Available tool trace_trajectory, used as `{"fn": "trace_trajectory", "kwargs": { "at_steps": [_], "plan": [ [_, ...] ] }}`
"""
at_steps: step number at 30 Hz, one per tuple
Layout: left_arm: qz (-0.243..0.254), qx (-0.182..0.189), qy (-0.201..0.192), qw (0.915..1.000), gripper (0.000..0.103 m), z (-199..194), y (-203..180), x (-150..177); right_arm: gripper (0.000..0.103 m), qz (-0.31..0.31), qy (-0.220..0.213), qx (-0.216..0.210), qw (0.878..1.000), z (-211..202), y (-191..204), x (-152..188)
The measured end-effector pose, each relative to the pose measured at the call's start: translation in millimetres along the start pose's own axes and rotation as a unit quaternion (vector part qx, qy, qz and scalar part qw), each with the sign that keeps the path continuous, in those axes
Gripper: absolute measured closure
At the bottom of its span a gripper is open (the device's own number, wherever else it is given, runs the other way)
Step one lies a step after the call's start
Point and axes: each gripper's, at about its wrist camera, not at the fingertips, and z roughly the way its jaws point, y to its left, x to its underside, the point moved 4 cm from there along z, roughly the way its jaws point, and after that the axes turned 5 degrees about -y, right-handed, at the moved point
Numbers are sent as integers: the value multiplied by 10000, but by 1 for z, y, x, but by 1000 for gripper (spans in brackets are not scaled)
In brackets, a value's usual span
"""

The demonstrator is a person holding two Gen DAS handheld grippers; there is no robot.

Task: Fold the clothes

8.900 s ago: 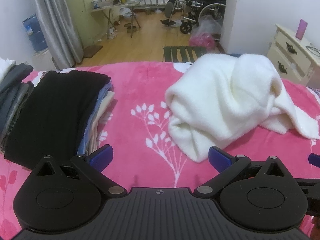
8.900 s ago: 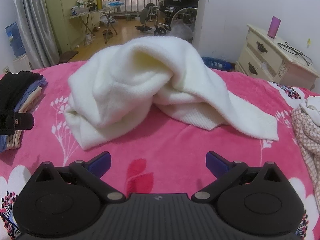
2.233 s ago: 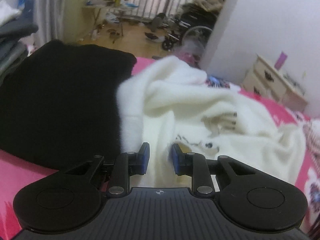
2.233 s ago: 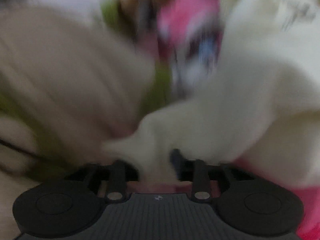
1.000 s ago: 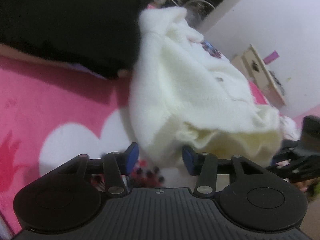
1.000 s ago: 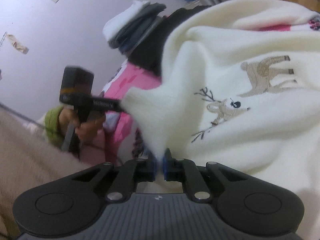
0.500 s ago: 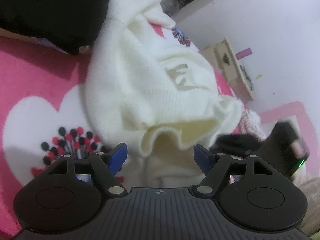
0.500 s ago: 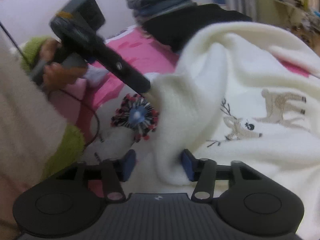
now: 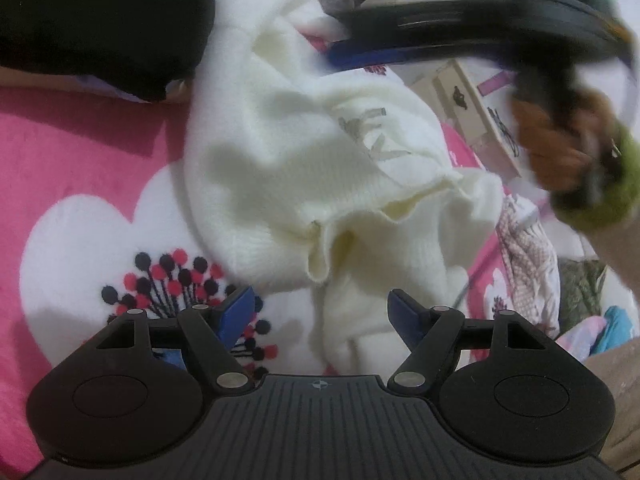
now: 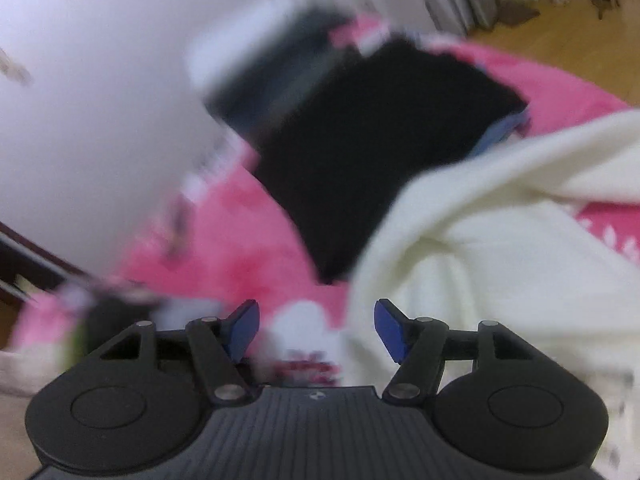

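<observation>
A cream knitted sweater [image 9: 304, 152] lies rumpled on the pink bed cover [image 9: 80, 128], its ribbed hem turned toward me. My left gripper [image 9: 322, 314] is open and empty, just short of the hem. My right gripper [image 10: 316, 330] is open and empty; the sweater [image 10: 500, 264] lies to its right in that blurred view. The right gripper also shows in the left wrist view [image 9: 460, 28], blurred, above the far part of the sweater.
A stack of folded clothes topped by a black garment [image 9: 100, 20] sits at the far left, also in the right wrist view [image 10: 372, 152]. A patterned pink garment [image 9: 524, 248] lies right of the sweater. A cream dresser [image 9: 460, 100] stands beyond the bed.
Both grippers have let go of the sweater and opened wide. The right gripper has swung up and over the sweater toward the black stack. The sweater now lies on the bed.
</observation>
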Motion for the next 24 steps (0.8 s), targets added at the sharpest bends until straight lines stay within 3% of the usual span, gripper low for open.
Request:
{"fn": "trace_trajectory", "kwargs": {
  "at_steps": [3,7,9,11,14,19,24],
  "plan": [
    [17,60,-17,10000,29,-2,4,2,39,-64,734,527,9959,60,-8,9],
    [-27,138,-32,9999,29,1,7,2,31,-154,838,997,9914,91,-13,25],
    [-65,164,-30,9998,29,4,7,1,40,-156,741,1156,9904,88,-11,28],
    [-57,180,-50,9998,29,4,6,2,69,-56,618,1358,9888,83,-17,29],
    [103,201,-123,9997,29,1,0,2,89,629,331,1177,9905,66,-36,27],
    [609,235,-282,9975,23,-2,-21,1,90,1609,-507,691,9832,9,-61,26],
    [926,420,-304,9943,18,3,-38,0,91,2316,-1508,363,9604,-67,-93,31]
  ]
}}
